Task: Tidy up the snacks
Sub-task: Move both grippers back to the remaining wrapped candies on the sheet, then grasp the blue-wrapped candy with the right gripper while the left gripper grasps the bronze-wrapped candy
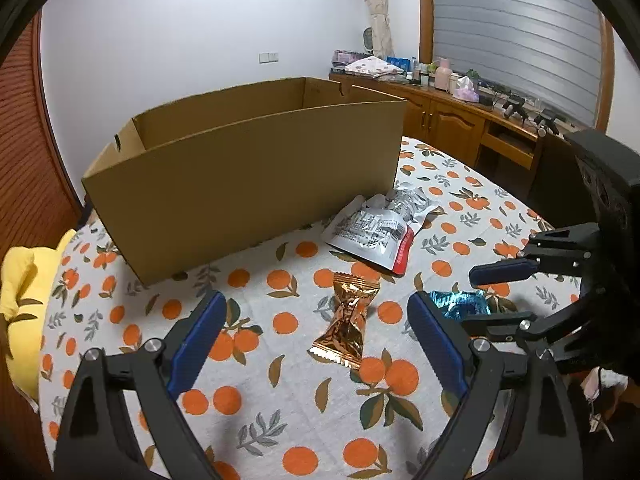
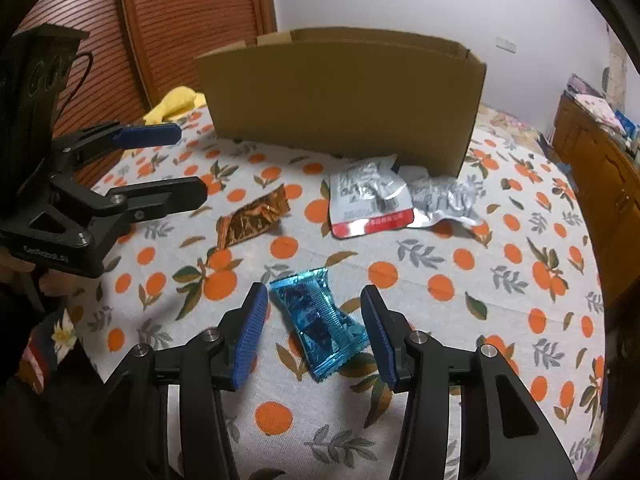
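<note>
Snacks, loose on bench (image 2: 460, 320): blue packet (image 2: 318, 322) between spread fingers of right claw (image 2: 316, 334), untouched; copper packet (image 1: 347, 322) ahead of left claw (image 1: 316, 340), also spread; two silver pouches (image 2: 370, 200) beside cardboard box (image 1: 248, 172).

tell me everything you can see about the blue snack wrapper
The blue snack wrapper is a small, shiny metallic-blue foil pack with crimped ends and a ribbed seam down its middle, still sealed. It lies flat and slightly diagonal on the orange-print tablecloth, between the open fingers of the right gripper, which do not touch it. Only the cloth touches it.
</note>
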Motion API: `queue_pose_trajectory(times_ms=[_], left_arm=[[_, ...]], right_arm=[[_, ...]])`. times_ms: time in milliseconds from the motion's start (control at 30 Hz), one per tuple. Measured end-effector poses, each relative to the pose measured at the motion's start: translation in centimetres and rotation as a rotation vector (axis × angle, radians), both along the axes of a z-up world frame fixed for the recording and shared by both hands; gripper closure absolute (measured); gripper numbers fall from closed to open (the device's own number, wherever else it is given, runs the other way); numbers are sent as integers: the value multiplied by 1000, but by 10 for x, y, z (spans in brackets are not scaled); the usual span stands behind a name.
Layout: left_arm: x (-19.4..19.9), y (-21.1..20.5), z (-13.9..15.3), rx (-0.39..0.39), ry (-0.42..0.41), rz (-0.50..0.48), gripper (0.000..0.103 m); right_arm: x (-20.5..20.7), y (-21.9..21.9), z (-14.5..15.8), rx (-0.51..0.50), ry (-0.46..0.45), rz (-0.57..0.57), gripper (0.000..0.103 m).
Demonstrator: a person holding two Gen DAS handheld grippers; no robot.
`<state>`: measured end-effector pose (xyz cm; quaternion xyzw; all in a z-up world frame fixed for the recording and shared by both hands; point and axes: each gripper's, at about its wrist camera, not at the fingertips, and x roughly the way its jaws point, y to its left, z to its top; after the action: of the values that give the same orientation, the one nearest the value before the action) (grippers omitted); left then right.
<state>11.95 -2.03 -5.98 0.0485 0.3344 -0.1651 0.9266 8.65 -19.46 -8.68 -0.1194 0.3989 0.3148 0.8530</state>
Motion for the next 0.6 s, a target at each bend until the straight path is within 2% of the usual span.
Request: queue_pose_trajectory(times_ms=[133, 267, 333, 367, 600], left_arm=[[4, -1, -1, 7, 3, -4, 10], [9, -3, -2, 16, 9, -14, 10], [12, -3, -4, -1, 21, -28, 10], [14, -3, -5, -5, 29, -35, 10], [23, -14, -17, 51, 73, -72, 10]], right_arm=[[1, 3, -5, -17, -1, 8, 54], [4, 3, -9, -34, 0, 10, 58], [6, 3, -11, -48, 0, 9, 66], [8, 3, -12, -53, 0, 3, 74], [7, -5, -13, -50, -11, -17, 78]])
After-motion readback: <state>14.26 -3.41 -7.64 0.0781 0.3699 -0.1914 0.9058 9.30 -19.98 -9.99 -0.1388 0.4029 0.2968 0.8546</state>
